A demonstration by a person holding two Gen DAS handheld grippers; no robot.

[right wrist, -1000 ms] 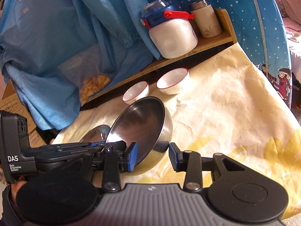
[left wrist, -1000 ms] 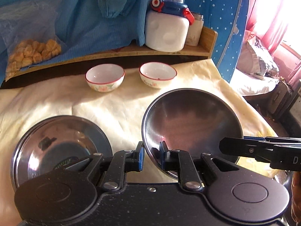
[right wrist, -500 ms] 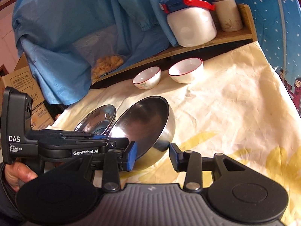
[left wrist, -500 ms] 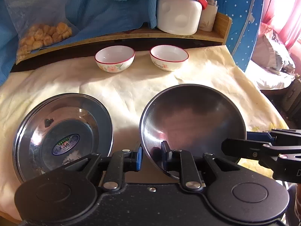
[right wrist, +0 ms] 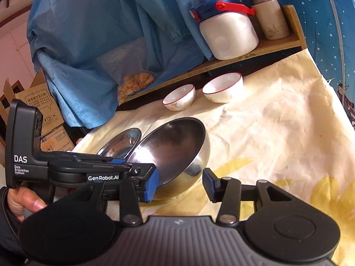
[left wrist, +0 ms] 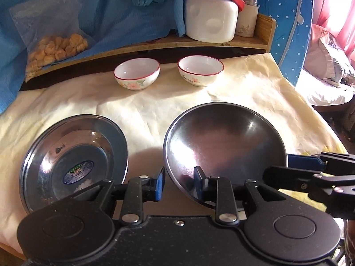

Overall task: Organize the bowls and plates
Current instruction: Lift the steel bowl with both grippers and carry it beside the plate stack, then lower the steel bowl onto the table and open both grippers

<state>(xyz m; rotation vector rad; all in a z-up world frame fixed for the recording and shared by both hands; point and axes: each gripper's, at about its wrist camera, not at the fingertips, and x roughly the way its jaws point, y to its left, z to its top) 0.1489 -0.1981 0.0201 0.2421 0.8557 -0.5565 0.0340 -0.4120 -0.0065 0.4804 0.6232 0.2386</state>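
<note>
A large steel bowl [left wrist: 224, 146] sits tilted on the cream cloth; it also shows in the right wrist view [right wrist: 175, 146]. My left gripper [left wrist: 179, 182] is open, its jaws set either side of the bowl's near rim, one inside and one outside. My right gripper [right wrist: 180, 185] is open just right of the bowl, its left pad close to the bowl's wall. A flat steel plate [left wrist: 73, 164] lies left of the bowl. Two white bowls with red rims [left wrist: 137, 73] [left wrist: 200, 70] stand at the back.
A wooden shelf [left wrist: 155, 44] at the back carries a white jug [left wrist: 210, 15], a tumbler [left wrist: 247, 17] and a bag of snacks [left wrist: 55, 48]. Blue cloth hangs behind. The table's right edge drops off near a bed [left wrist: 328, 71]. Cardboard boxes [right wrist: 42, 110] stand left.
Both grippers have drawn back and risen a little. The left jaws have widened around the bowl's rim, and the bowl sits lower on the cloth.
</note>
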